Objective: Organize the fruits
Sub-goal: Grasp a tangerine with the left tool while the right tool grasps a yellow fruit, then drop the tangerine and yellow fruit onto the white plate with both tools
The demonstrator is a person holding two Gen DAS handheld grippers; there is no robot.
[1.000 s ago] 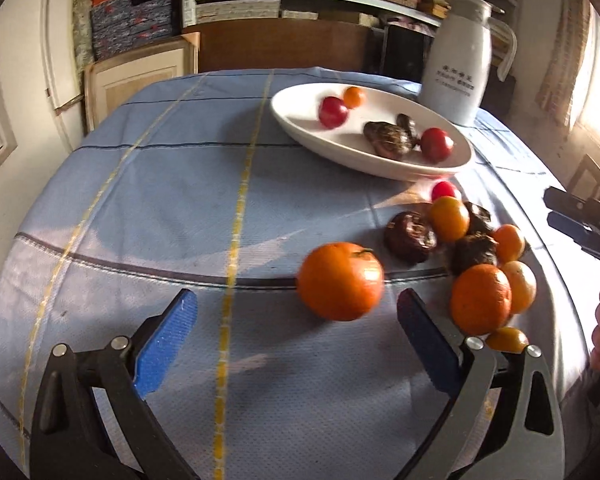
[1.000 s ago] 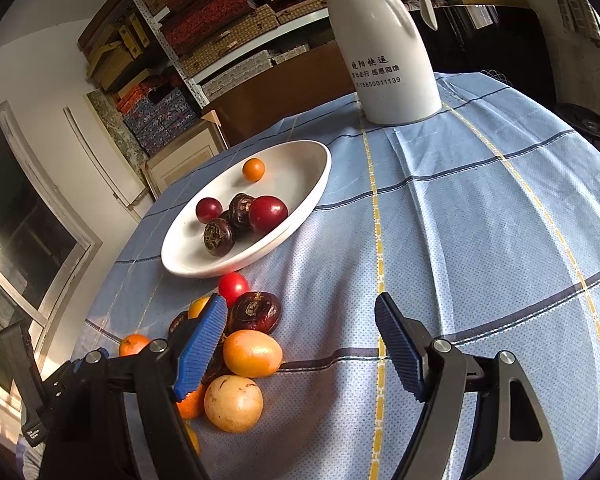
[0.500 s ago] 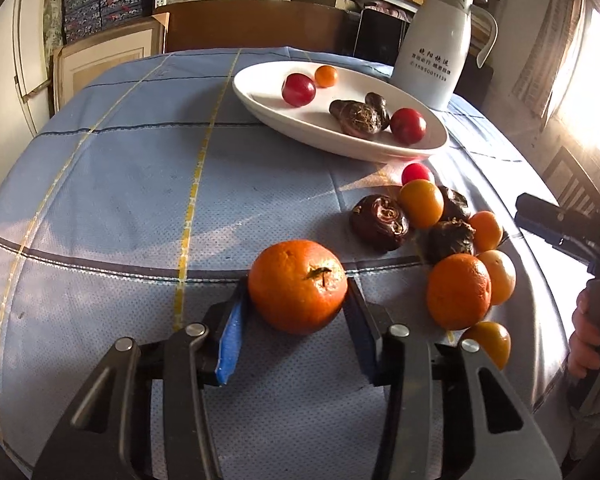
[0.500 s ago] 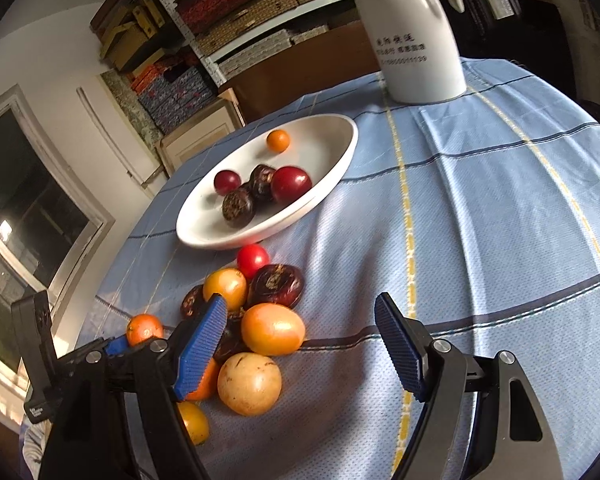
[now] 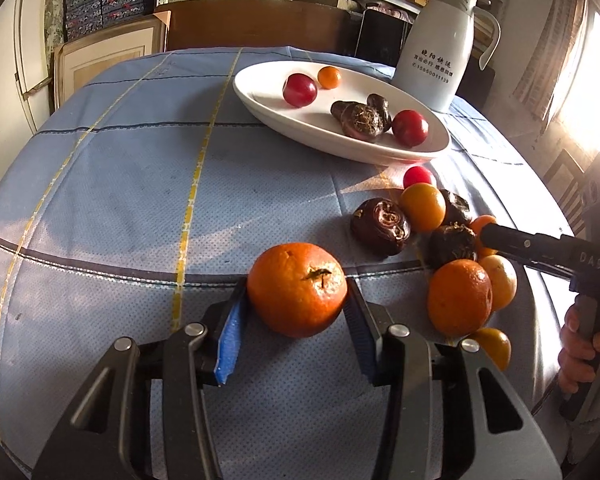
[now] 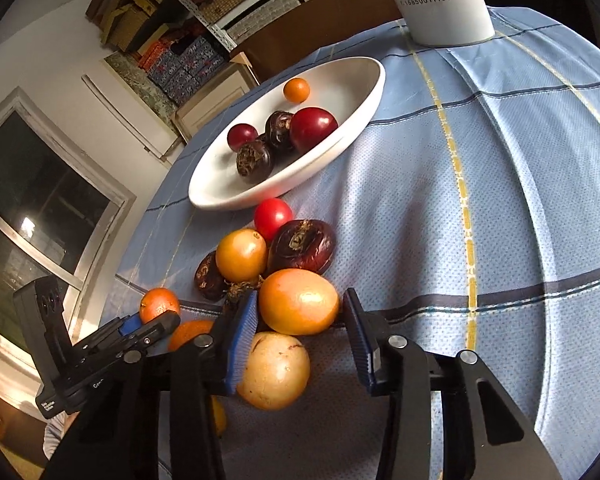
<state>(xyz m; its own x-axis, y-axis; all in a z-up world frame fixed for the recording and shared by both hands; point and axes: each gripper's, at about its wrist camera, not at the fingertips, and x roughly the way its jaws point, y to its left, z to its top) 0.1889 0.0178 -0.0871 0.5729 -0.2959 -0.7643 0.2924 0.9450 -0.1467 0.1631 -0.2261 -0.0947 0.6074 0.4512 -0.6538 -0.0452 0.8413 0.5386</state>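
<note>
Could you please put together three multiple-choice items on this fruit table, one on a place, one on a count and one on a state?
1. Where does the white jug stand?
A. behind the white dish, at the far side of the table
B. inside the dish
C. among the loose fruit pile

2. How many red fruits lie in the dish?
A. none
B. two
C. five

3. How does the left gripper stand to the big orange?
A. wide open, far from it
B. closed on it, a pad on each side
C. shut with nothing between the pads

Answers:
1. A, the jug rises beyond the dish's far rim.
2. B, one red fruit lies near the small orange one, another beside the dark fruits.
3. B, both pads press the orange's flanks in the left wrist view.
</note>
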